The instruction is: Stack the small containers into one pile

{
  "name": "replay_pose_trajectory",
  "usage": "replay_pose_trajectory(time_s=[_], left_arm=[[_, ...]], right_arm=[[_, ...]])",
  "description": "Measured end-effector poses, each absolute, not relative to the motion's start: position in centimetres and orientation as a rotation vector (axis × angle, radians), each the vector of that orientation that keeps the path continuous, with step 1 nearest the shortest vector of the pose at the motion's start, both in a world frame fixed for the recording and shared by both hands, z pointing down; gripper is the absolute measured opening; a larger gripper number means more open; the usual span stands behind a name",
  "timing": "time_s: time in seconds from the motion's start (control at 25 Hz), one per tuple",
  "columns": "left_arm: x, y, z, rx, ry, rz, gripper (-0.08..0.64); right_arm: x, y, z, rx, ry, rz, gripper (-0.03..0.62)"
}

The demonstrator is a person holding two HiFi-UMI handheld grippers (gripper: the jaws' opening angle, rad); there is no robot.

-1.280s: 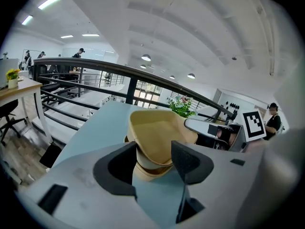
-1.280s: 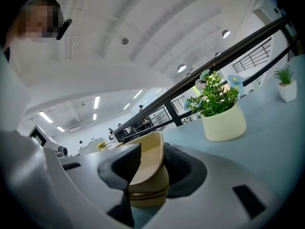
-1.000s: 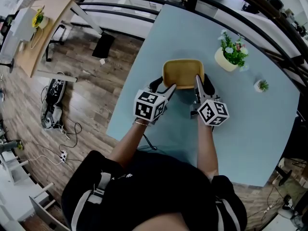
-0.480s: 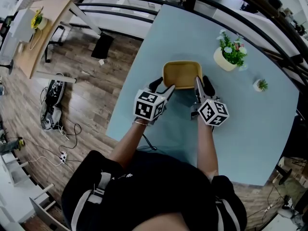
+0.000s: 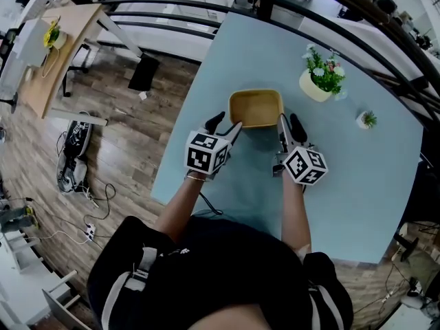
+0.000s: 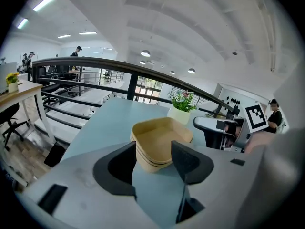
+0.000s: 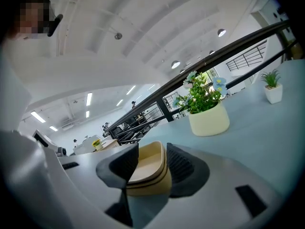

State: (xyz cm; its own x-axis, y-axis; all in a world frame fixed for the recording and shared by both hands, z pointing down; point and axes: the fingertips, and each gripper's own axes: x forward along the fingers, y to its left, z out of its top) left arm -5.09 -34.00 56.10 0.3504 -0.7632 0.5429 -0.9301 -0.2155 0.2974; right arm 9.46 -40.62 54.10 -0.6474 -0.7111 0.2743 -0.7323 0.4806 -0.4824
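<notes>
A pile of nested tan containers (image 5: 256,108) sits on the light blue table (image 5: 357,184). My left gripper (image 5: 225,124) stands open just short of the pile's near left corner. In the left gripper view the pile (image 6: 159,142) lies beyond the open jaws of the left gripper (image 6: 153,162), with nothing between them. My right gripper (image 5: 289,127) is at the pile's near right corner. In the right gripper view the pile's right wall (image 7: 150,168) stands in the gap of the right gripper (image 7: 151,167). Its jaws are spread wide.
A cream pot of flowers (image 5: 317,74) stands right of the pile, also seen in the gripper views (image 6: 182,109) (image 7: 206,109). A tiny potted plant (image 5: 364,119) sits farther right. A dark railing (image 5: 206,9) runs beyond the table's far edge; wood floor lies to the left.
My left gripper has drawn back a little from the pile's near left corner. The right gripper has barely moved. The head view has shifted slightly.
</notes>
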Motion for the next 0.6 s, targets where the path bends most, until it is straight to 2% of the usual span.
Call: replay_pose_trajectory(time_s=[0.36,0.6], left_arm=[[-2.8,-33.6,52.3,2.165,-1.444,0.329,0.209],[0.0,-32.4,49.8,2.255,-1.375,0.287,0.202]], right_arm=[[12.5,-37.8,50.3,1.383,-2.744,0.961,0.172],[14.6,-35.2,47.2,1.42,-2.824,0.944,0.119]])
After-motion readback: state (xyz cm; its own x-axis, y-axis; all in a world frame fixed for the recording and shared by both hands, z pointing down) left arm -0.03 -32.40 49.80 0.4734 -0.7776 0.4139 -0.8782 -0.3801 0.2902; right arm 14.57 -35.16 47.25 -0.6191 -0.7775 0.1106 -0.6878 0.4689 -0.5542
